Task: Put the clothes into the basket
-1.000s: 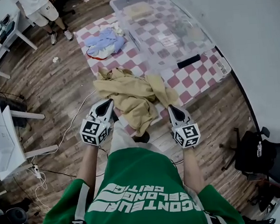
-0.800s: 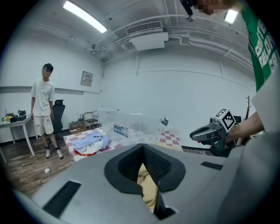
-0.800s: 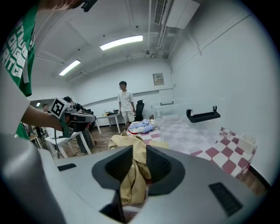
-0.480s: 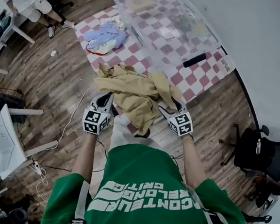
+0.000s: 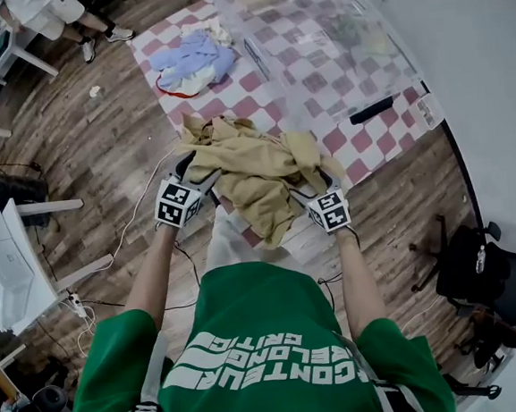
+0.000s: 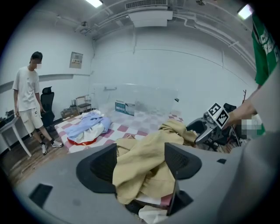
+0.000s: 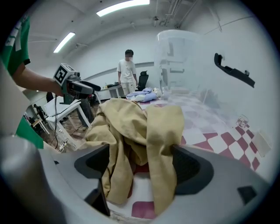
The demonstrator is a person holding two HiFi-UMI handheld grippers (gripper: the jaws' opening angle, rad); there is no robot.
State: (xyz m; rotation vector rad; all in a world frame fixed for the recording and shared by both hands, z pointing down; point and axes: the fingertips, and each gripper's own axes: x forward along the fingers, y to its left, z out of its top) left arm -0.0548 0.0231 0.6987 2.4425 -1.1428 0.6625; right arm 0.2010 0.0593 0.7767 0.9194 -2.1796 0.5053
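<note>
A tan garment [image 5: 255, 169] lies crumpled on the near edge of the checkered table [image 5: 353, 140], and part of it hangs over the edge. My left gripper [image 5: 192, 172] is at its left side and my right gripper [image 5: 309, 190] at its right. Both jaws have just been opening. In the left gripper view the tan cloth [image 6: 140, 175] lies between the spread jaws of the left gripper [image 6: 140, 159]. The right gripper [image 7: 140, 164] likewise stands wide around a hanging fold [image 7: 164, 131]. A clear plastic basket [image 5: 316, 52] stands on the table beyond.
A pile of blue and white clothes [image 5: 193, 63] lies at the table's far left. A black handle [image 5: 371, 110] sits on the basket's near side. A person [image 6: 28, 100] stands beyond the table. White desks [image 5: 2, 259] stand left, an office chair [image 5: 479, 271] right, cables [image 5: 134, 229] on the floor.
Both grippers have dropped forward from in front of the table onto the tan garment's edges. Their jaws went from shut to spread, with cloth now between them.
</note>
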